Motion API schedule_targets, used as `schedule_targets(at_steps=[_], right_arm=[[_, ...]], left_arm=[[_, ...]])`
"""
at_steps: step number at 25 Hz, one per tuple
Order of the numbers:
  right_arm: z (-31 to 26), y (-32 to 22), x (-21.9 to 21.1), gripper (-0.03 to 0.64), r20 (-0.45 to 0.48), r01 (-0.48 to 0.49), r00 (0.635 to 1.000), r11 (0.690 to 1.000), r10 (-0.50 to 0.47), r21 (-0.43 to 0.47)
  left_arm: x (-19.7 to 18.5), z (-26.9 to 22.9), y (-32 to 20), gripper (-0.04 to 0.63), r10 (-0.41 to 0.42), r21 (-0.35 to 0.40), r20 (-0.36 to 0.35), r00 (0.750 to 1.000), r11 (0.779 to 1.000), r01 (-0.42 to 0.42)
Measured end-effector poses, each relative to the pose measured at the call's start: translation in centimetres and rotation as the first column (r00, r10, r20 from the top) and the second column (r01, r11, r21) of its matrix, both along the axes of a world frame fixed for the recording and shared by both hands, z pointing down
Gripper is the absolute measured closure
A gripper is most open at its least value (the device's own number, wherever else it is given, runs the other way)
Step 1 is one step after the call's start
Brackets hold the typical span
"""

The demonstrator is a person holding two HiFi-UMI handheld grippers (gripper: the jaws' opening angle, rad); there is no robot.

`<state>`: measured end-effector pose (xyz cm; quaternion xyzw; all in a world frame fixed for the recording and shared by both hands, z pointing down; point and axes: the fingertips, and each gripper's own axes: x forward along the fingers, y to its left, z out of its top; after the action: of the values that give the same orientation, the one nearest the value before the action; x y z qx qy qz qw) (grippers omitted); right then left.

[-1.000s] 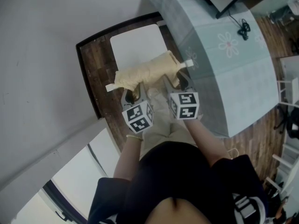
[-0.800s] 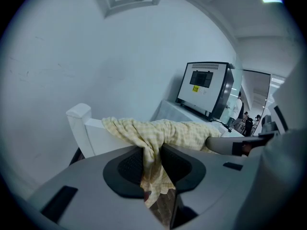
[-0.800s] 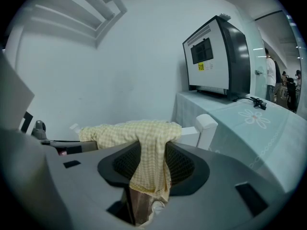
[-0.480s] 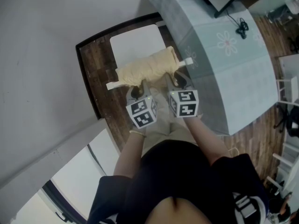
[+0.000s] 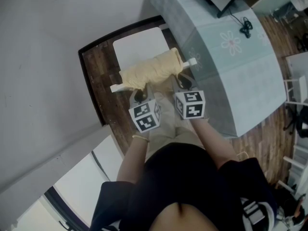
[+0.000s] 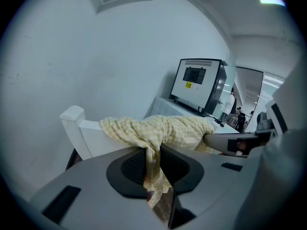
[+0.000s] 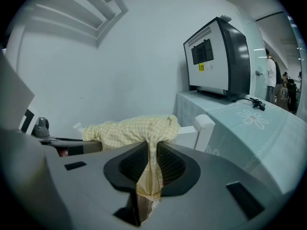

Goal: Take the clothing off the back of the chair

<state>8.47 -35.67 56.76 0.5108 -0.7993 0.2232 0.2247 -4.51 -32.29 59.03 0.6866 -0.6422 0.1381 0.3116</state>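
The left claw (image 6: 152, 169) and right claw (image 7: 149, 169) are angled downward at the chair back (image 5: 114, 88). The draped yellow clothing (image 5: 151, 70) is clenched by the left claw; the right claw's jaws are closing on it.

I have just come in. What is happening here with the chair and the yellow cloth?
A person stands behind a white chair and holds a gripper in each hand. A yellow checked garment lies draped over the chair's back rail. The left gripper is pinched on a hanging fold near one end of it. The right gripper has a fold between its pads near the other end, and its jaws are closing on it. The garment rests on the rail and is not yet lifted off.
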Motion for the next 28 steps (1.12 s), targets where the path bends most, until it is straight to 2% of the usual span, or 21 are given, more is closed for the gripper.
schedule_targets(at_steps=[14,28], right_arm=[[-1.8,2.6,-0.5,0.552,0.015,0.015,1.000,0.999,-0.015,0.036],[-5.3,7.0,0.2,0.552,0.050,0.010,0.999,0.994,-0.016,0.105]], left_arm=[[-0.3,-1.6,2.6,0.535,0.007,0.031,-0.024,1.000,1.000,-0.006],[0.3,-5.1,6.5,0.535,0.000,0.102,-0.025,1.000,0.995,0.002]])
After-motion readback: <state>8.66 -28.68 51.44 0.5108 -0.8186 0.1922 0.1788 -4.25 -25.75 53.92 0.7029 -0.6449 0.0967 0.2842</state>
